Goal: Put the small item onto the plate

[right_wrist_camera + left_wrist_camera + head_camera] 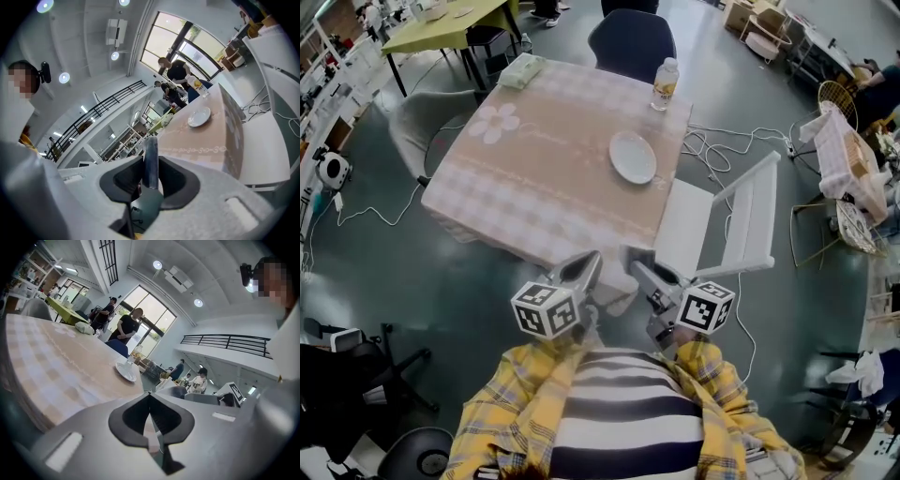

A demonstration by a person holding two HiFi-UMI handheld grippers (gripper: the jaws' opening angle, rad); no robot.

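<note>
A white plate (633,157) lies on the pink checked table (534,187), near its right side. Both grippers hang close to my chest, short of the table's near edge. My right gripper (643,273) is shut on a slim dark blue-grey small item (151,159) that stands upright between its jaws (151,174); the plate (199,117) shows far ahead of it. My left gripper (587,268) is shut with nothing in it (150,401), and the plate (125,371) lies well beyond its tips. In the head view I cannot make out the item.
A drink bottle (665,82) stands at the table's far right corner and a folded cloth (521,70) at the far left. A white chair (712,220) sits right of the table, a dark blue chair (631,42) behind it, a grey chair (417,122) to the left. Cables lie on the floor.
</note>
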